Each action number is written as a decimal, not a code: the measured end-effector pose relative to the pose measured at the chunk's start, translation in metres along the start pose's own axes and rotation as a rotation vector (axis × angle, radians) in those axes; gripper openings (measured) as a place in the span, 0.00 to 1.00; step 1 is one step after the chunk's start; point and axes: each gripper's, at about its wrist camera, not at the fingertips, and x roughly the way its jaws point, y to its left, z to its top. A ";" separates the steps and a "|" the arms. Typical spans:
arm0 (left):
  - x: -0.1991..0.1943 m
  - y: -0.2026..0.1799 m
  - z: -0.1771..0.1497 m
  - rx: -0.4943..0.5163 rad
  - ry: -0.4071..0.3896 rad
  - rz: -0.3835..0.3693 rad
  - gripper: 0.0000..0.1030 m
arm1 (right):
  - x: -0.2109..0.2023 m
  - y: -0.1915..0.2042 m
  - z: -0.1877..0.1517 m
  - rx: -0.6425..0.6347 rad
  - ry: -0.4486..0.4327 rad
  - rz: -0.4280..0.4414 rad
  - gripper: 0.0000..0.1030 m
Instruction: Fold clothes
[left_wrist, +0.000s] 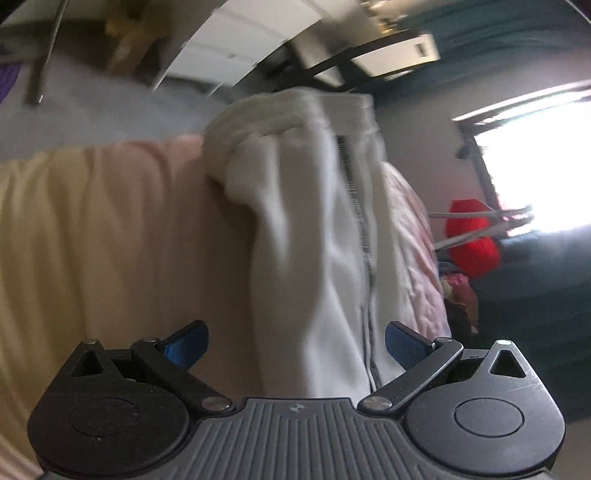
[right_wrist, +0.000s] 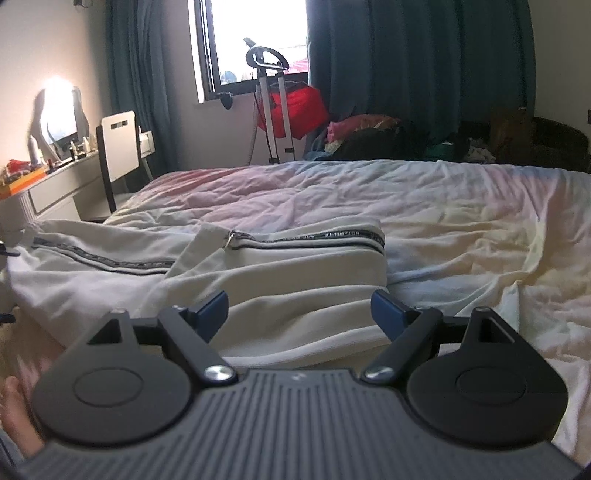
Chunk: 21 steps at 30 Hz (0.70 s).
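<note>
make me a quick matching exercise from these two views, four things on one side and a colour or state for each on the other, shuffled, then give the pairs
Things:
1. white zip jacket
2. curtains
3. bag by the window
4. right gripper

Colour or state:
A. red
B. open, holding nothing
C. dark teal
D. lying partly folded on the bed

Pairs: 1-D, 2-C, 3-A, 4-B

The left gripper is open too, with the jacket's cloth in front of it.
</note>
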 end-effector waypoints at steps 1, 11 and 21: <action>0.006 0.003 0.004 -0.035 0.003 0.002 0.98 | 0.004 0.001 -0.001 -0.001 0.007 0.001 0.83; 0.022 -0.008 0.025 -0.007 -0.197 0.089 0.40 | 0.064 0.013 -0.013 -0.014 0.133 -0.021 0.83; 0.002 -0.084 -0.019 0.375 -0.408 0.099 0.13 | 0.065 0.004 -0.012 0.043 0.167 -0.003 0.83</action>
